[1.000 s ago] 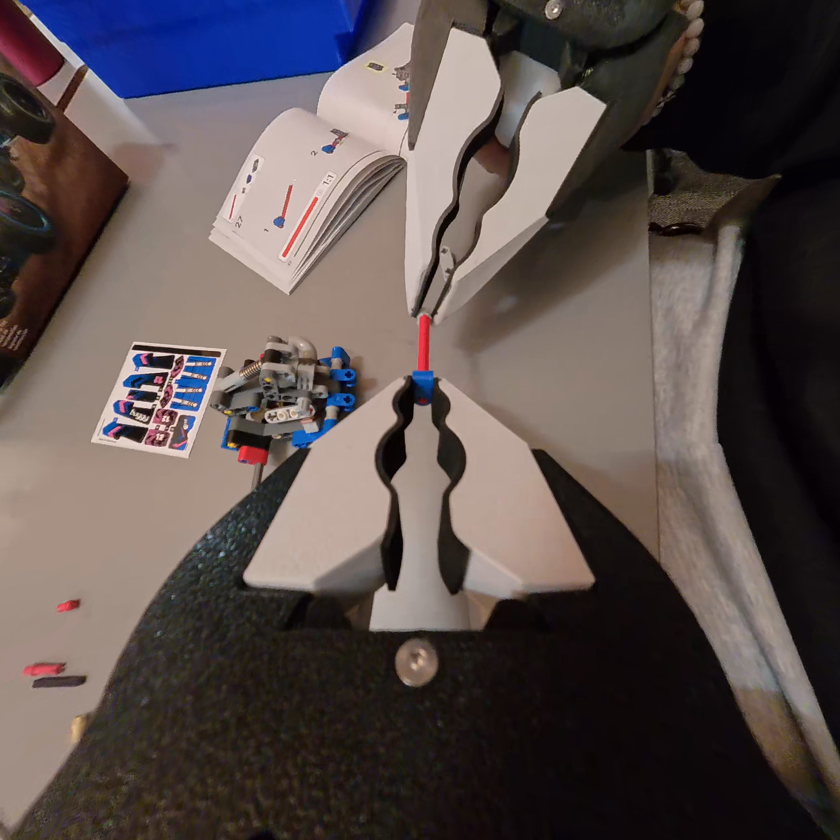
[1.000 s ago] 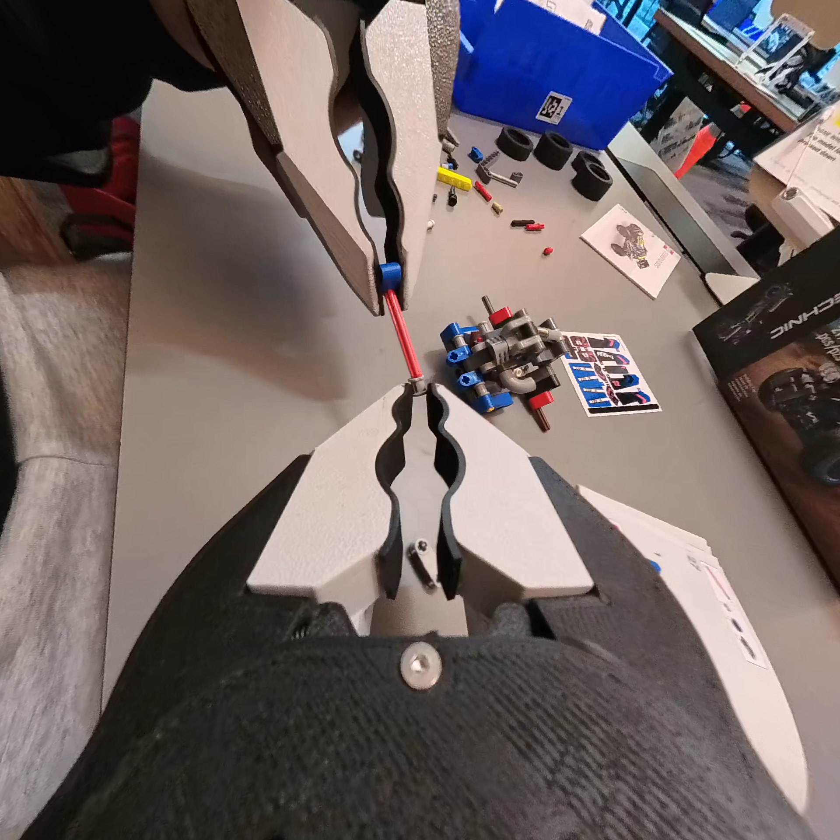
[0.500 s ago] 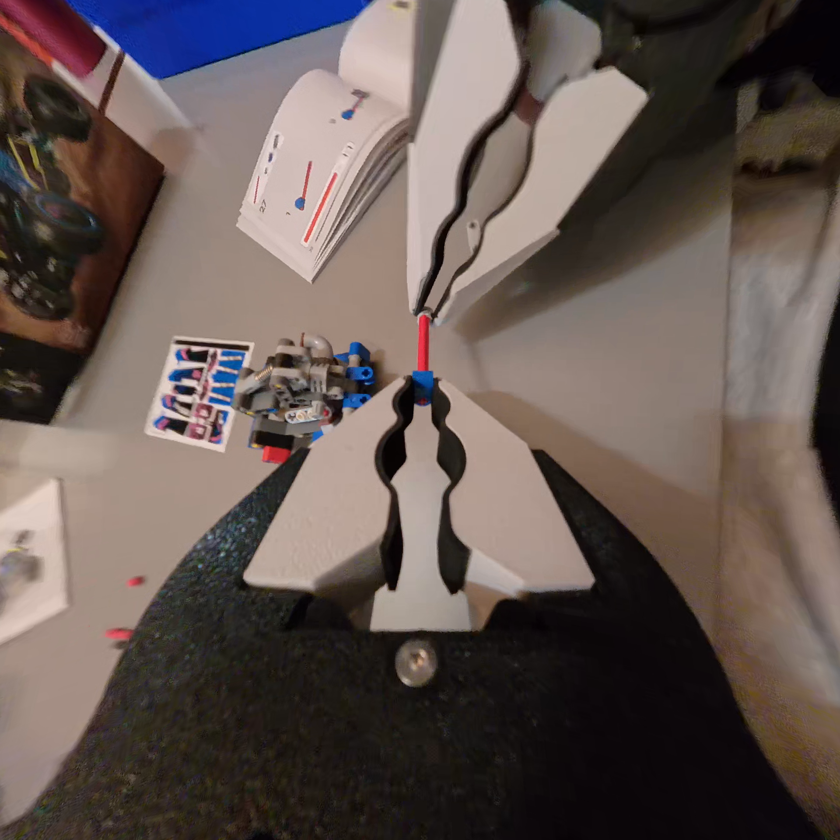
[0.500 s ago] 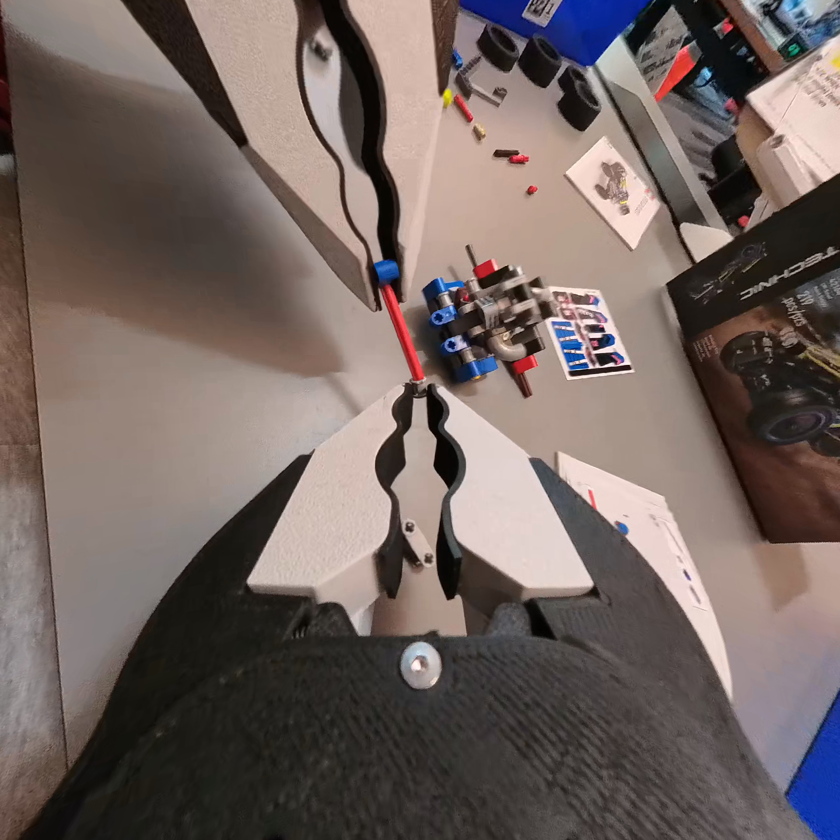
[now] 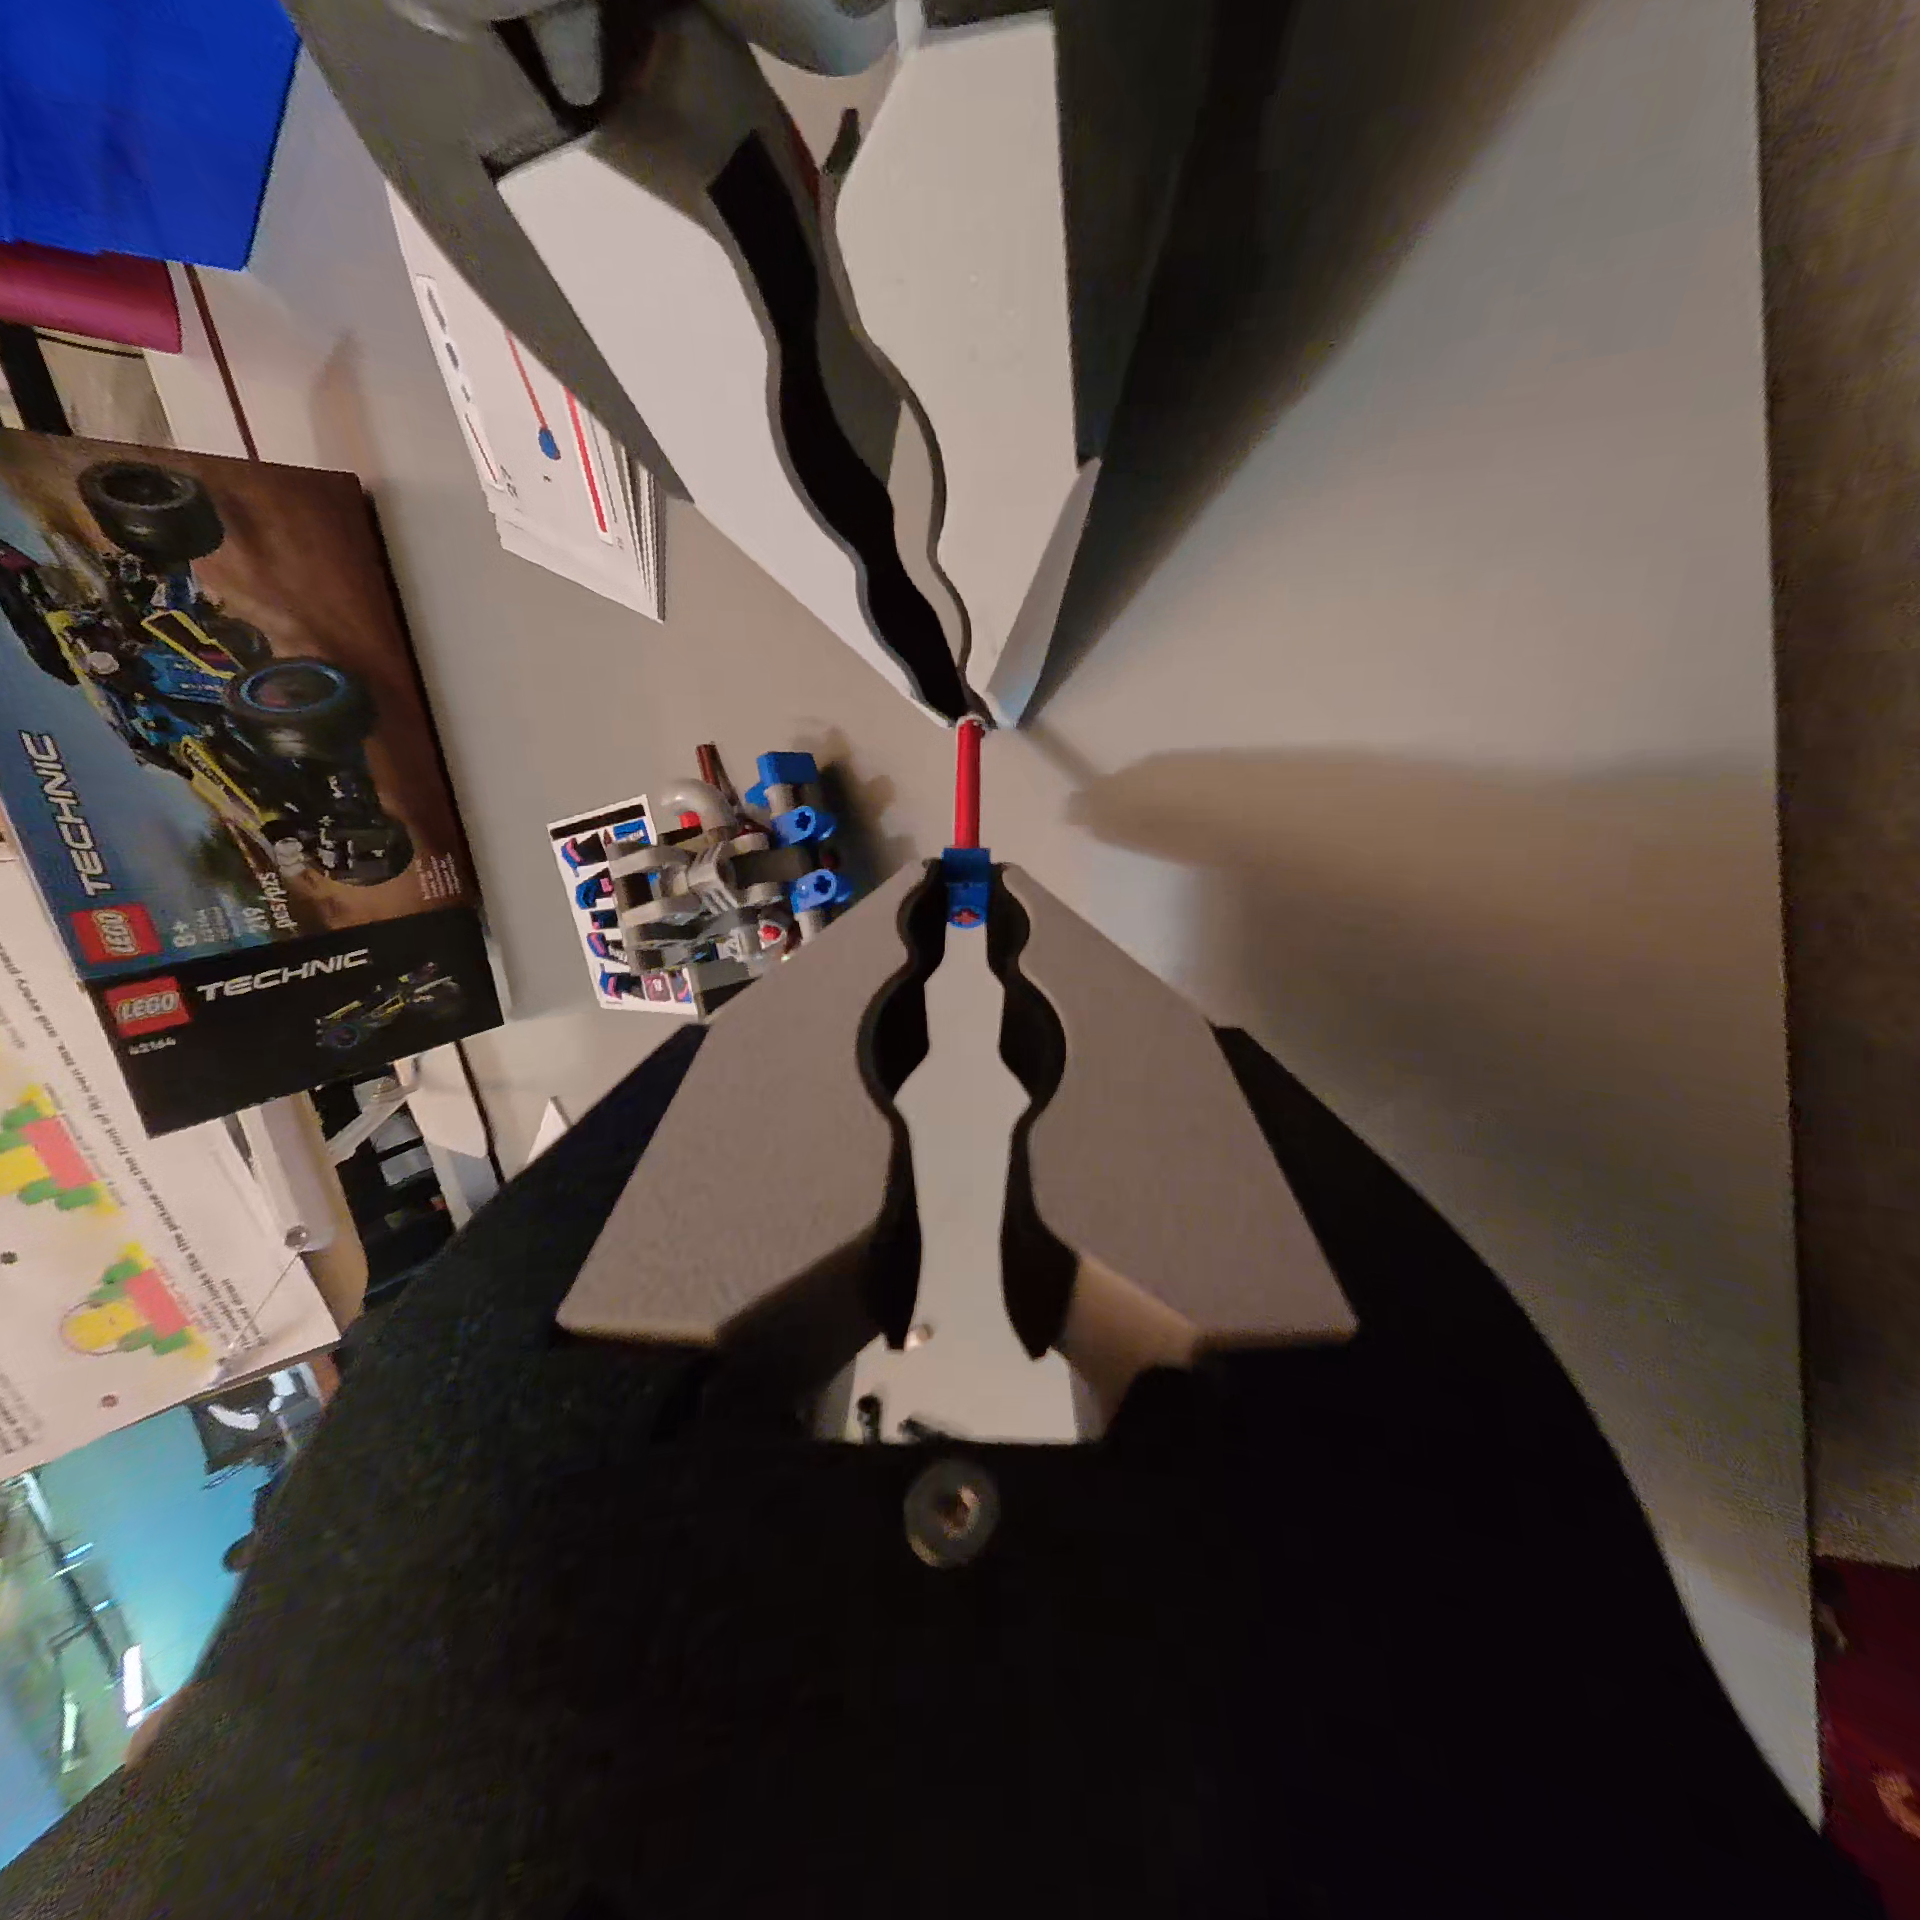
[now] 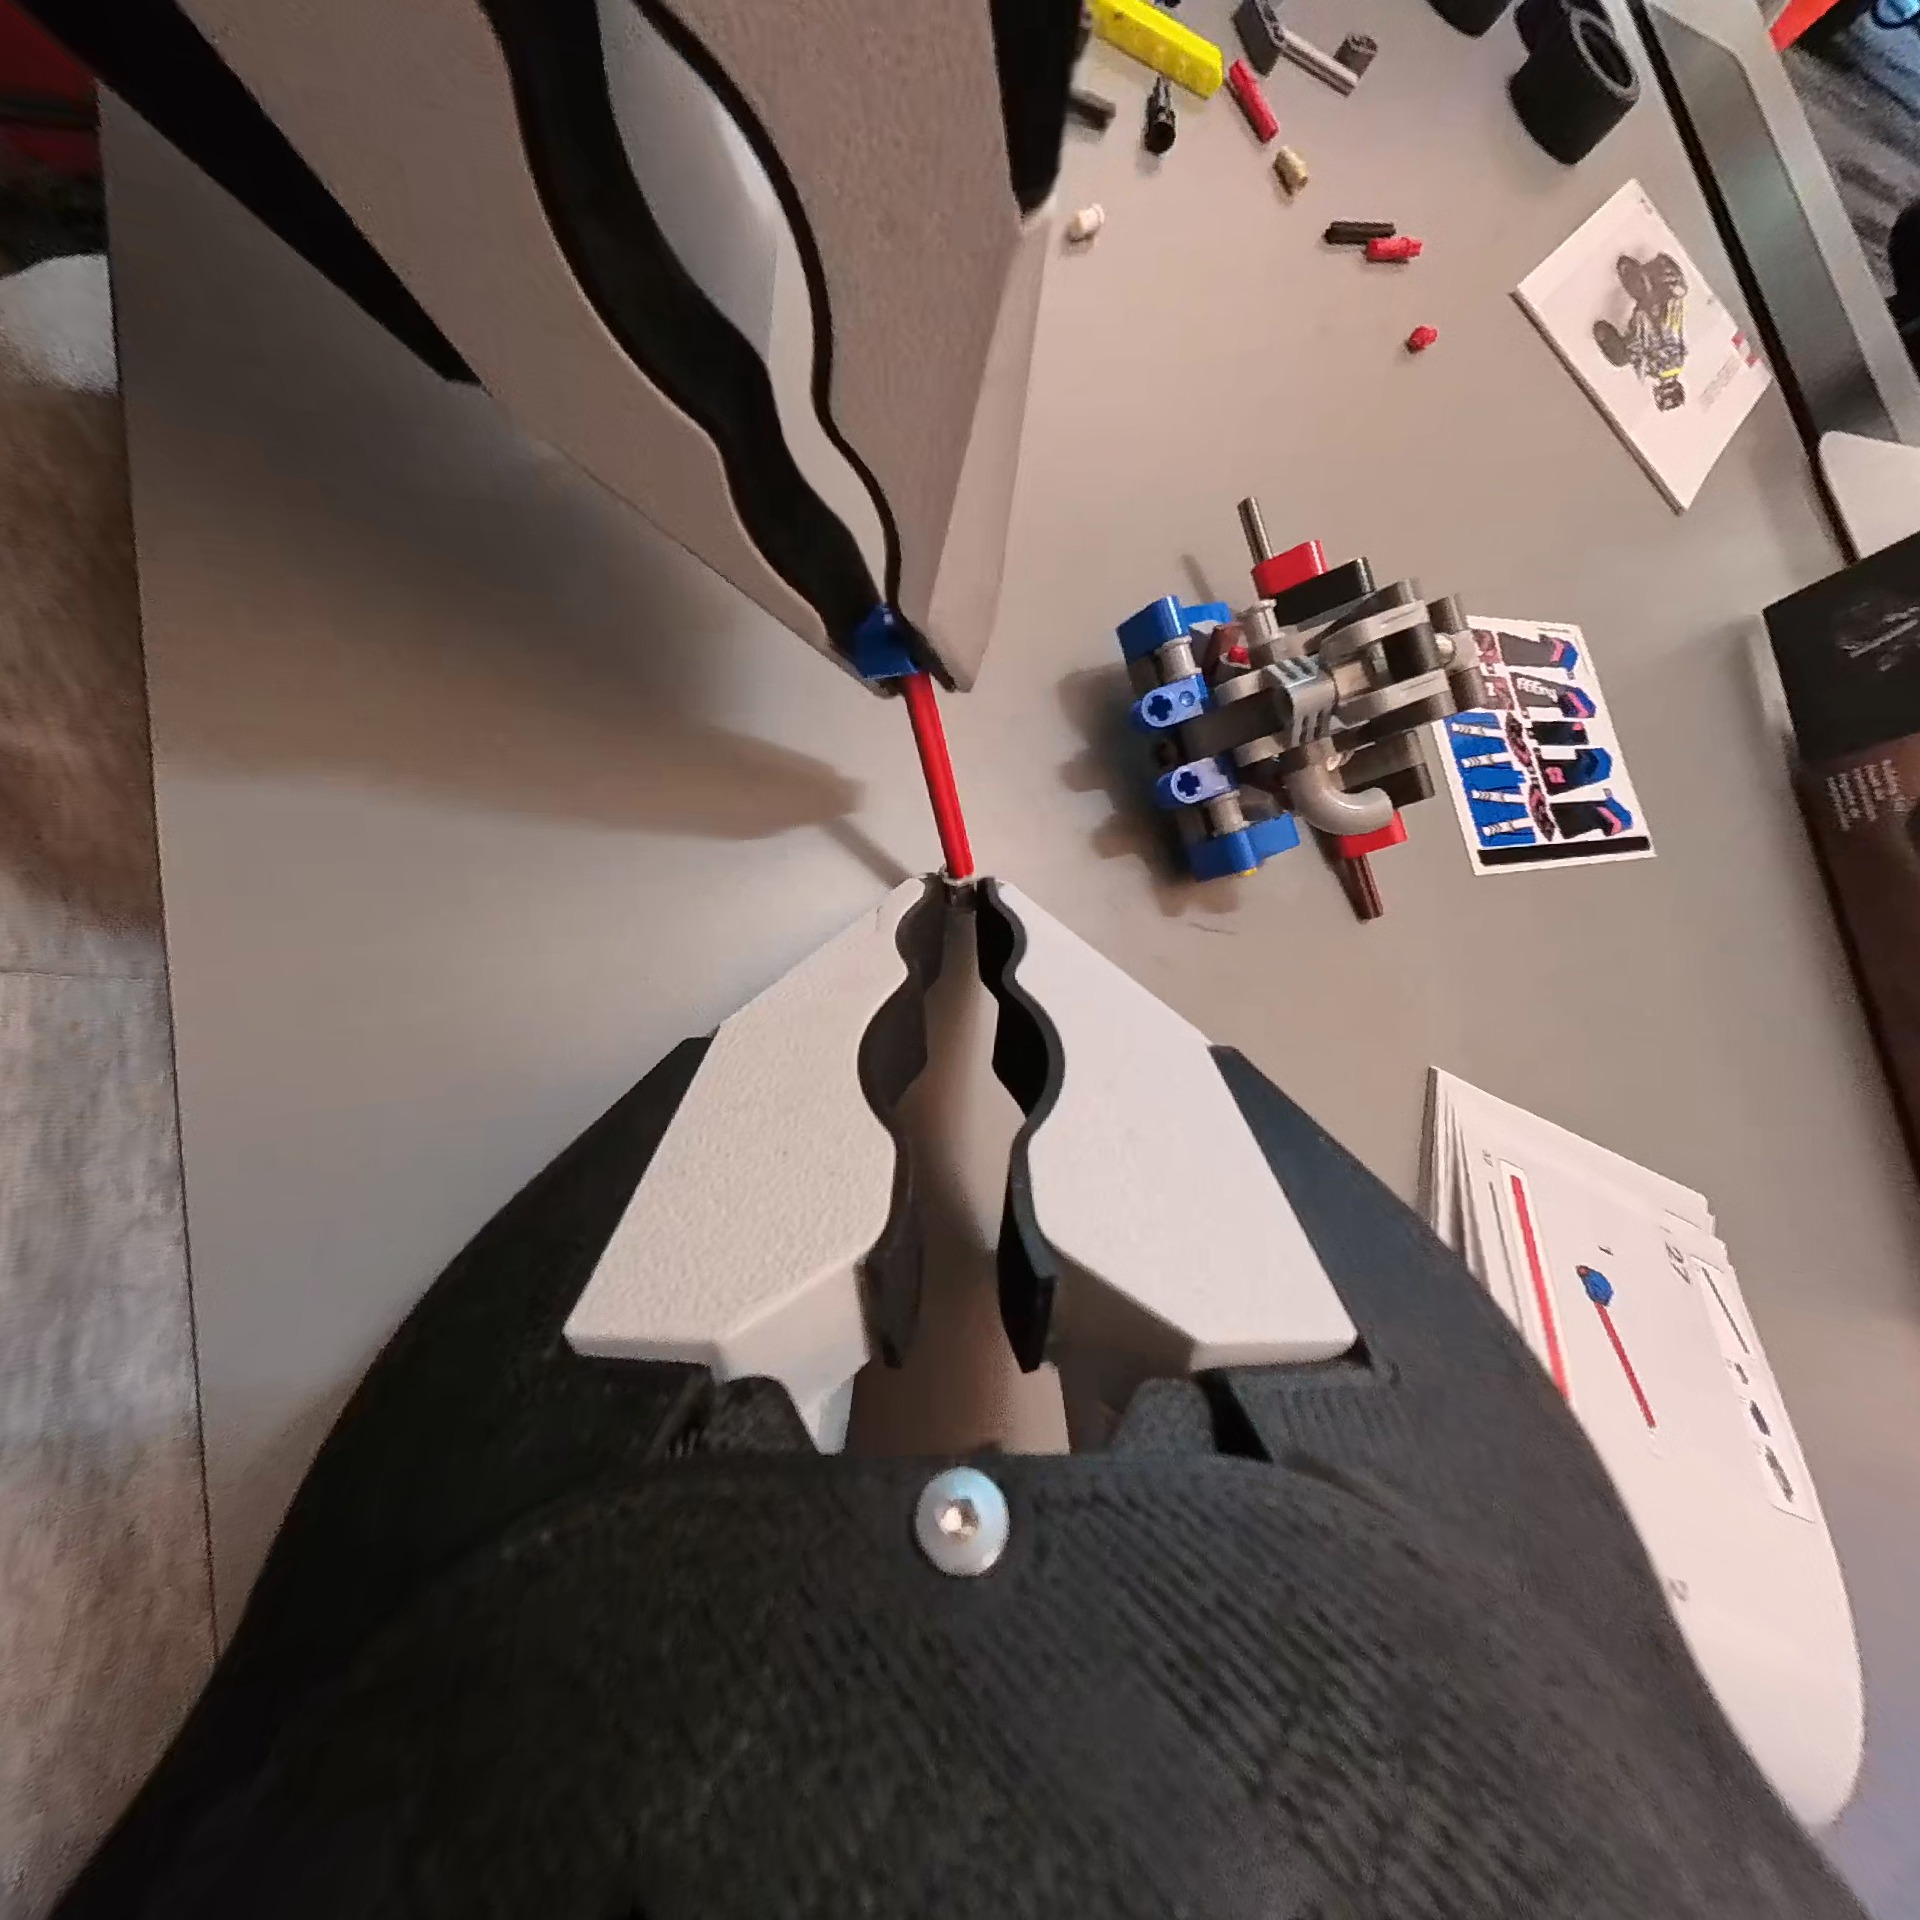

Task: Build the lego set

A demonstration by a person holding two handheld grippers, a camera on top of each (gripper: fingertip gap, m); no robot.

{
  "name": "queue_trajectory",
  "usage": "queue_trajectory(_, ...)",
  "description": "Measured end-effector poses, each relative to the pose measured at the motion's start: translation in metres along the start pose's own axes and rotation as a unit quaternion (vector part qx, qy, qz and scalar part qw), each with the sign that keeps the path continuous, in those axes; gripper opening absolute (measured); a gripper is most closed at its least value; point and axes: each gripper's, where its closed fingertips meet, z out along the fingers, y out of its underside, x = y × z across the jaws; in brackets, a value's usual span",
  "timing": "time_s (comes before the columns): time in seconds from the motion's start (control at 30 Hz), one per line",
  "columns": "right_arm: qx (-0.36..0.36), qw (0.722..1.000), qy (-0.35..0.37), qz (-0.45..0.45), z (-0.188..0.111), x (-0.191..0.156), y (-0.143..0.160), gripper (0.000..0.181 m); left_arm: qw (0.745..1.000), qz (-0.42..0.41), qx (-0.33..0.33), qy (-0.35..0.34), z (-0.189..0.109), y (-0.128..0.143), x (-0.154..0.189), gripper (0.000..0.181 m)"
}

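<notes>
My left gripper (image 5: 964, 902) is shut on a small blue connector (image 5: 966, 896) fitted on one end of a thin red axle (image 5: 967, 781). My right gripper (image 6: 956, 889) is shut on the axle's other end, at a small light-grey tip. The axle (image 6: 937, 774) spans the gap between both grippers above the grey table (image 6: 1143, 987). In the right wrist view the left gripper (image 6: 902, 665) comes in from the top with the blue connector (image 6: 881, 644). A part-built grey, blue and red model (image 6: 1288, 717) lies on the table to the right; it also shows in the left wrist view (image 5: 727, 883).
A sticker sheet (image 6: 1538, 748) lies beside the model. An open instruction booklet (image 6: 1621, 1382) is at the near right. A set box (image 5: 218, 769) stands at the left. Loose small parts (image 6: 1361, 239), a yellow beam (image 6: 1164, 36), black tyres (image 6: 1569, 88) and a leaflet (image 6: 1652, 332) lie farther back. Only a small space, under 4 cm, lies between the two pairs of fingers. The yellow beam (image 6: 1164, 36) is about 25 cm from both grippers' fingertips.
Both grippers have rolled and swung together while keeping hold of the axle; the views have turned, and the box and booklet have shifted in frame. The model has not moved.
</notes>
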Motion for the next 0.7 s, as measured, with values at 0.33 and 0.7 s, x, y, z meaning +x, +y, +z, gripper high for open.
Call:
queue_trajectory(0.33,0.027,0.998,-0.049,0.039,0.0,-0.006,-0.004,0.005,0.995,0.07,-0.023,0.06,-0.003,-0.001,-0.001,0.004)
queue_trajectory(0.7,0.024,0.994,-0.081,0.066,-0.006,-0.008,0.003,0.005,0.957,0.181,-0.037,0.224,0.006,-0.015,-0.007,0.004)
